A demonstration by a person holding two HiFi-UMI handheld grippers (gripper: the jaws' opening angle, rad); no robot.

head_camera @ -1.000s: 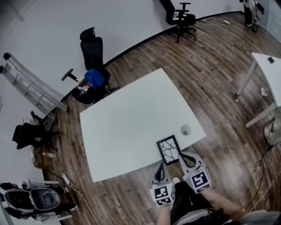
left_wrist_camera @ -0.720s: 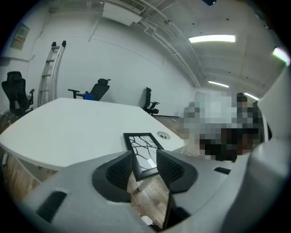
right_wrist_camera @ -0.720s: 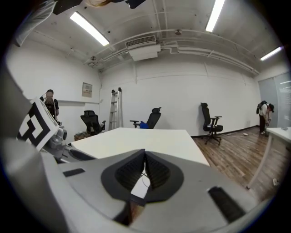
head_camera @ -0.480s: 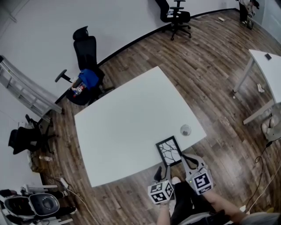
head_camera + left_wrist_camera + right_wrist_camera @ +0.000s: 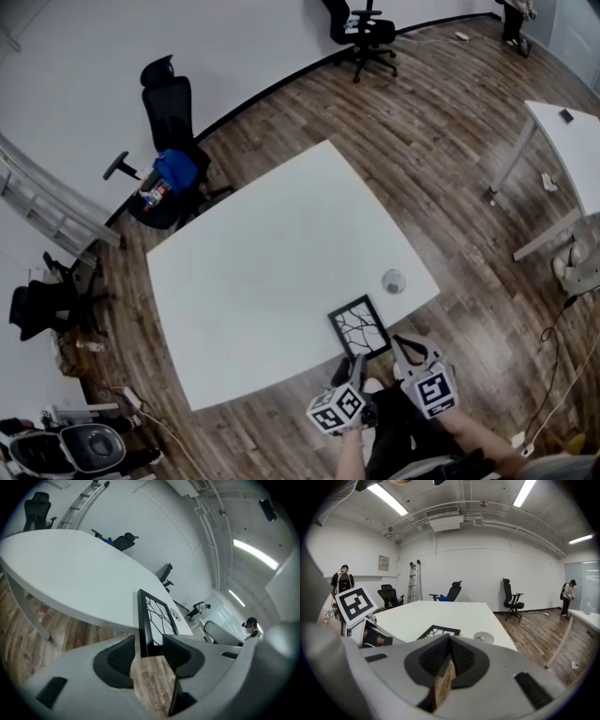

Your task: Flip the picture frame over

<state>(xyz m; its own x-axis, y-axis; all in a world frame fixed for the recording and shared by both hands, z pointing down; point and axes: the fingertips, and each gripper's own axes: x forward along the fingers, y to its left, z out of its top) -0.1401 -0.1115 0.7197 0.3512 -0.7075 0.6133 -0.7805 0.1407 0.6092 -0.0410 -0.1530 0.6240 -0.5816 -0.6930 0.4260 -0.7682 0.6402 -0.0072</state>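
Black rectangular picture frame with a white cracked-line pattern (image 5: 359, 327) is lying pattern side up at the near edge of the white table (image 5: 262, 253), lower centre of the head view. My left gripper (image 5: 350, 371) has just been opening; its jaws are standing released with the frame's near edge between them, ungripped. My right gripper (image 5: 406, 349) is hovering just right of it, clenched on nothing.

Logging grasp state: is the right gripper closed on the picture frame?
No: the right gripper has its jaws pressed together with nothing between them, and the picture frame lies on the table beyond them.
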